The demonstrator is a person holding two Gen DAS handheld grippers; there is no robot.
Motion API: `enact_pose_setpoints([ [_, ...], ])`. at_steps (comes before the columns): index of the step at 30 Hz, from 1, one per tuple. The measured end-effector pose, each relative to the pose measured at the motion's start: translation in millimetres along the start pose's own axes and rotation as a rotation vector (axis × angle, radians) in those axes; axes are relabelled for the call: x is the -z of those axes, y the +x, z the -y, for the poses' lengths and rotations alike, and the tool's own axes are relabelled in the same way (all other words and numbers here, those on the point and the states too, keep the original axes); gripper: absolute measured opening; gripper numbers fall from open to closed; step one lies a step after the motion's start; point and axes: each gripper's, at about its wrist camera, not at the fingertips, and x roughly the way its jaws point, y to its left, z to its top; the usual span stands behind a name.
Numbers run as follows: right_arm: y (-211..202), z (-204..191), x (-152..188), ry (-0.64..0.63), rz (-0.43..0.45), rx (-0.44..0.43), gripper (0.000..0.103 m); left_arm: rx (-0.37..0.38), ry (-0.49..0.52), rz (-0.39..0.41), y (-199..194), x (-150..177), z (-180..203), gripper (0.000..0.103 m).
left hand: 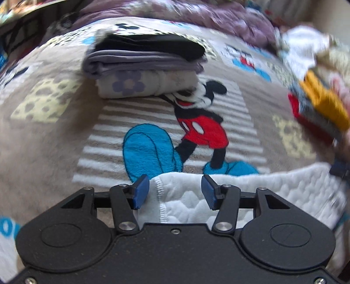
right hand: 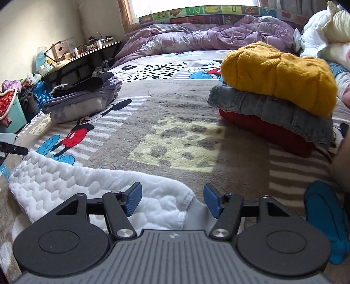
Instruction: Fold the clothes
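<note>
- A cartoon mouse blanket [right hand: 166, 109] covers the bed.
- The left gripper [left hand: 175, 192] and right gripper [right hand: 172, 201] stand spread over a white quilted garment [right hand: 65, 183], pinching nothing.
- No writing is readable.

Left wrist view: sits low behind left gripper [left hand: 175, 192], tilted down onto cartoon blanket [left hand: 54, 139], close; edges blurred, right side likely second clothes pile.
Right wrist view: behind right gripper [right hand: 172, 201], shallower tilt, faces across bed toward window [right hand: 196, 4].
Shared: white quilted garment [left hand: 251, 192] [right hand: 65, 183], grey-black folded stack [left hand: 142, 63] [right hand: 85, 96], blanket.
</note>
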Motion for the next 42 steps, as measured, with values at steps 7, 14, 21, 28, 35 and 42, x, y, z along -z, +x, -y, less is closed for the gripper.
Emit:
enact_pose_setpoints([
  [7,18,1,3,-0.045,-0.045,-0.018,0.034,-0.039,0.152,-0.012,14,8,14,0.011],
  [14,-3,-13,7,-0.102,0.041,0.017,0.013,-0.044,0.222,0.071,-9,15,26,0.000],
  [21,-53,-22,7,-0.084,0.152,-0.001,0.013,-0.001,0.218,0.163,-56,27,29,0.000],
  [28,-120,-38,27,-0.084,0.251,-0.040,0.011,0.027,0.240,0.264,-112,62,33,0.000],
  [35,-167,-51,75,-0.063,0.291,-0.066,0.011,0.010,0.275,0.319,-146,116,42,0.000],
  [42,-189,-55,119,-0.033,0.279,-0.061,0.011,-0.013,0.336,0.325,-162,167,55,0.000],
])
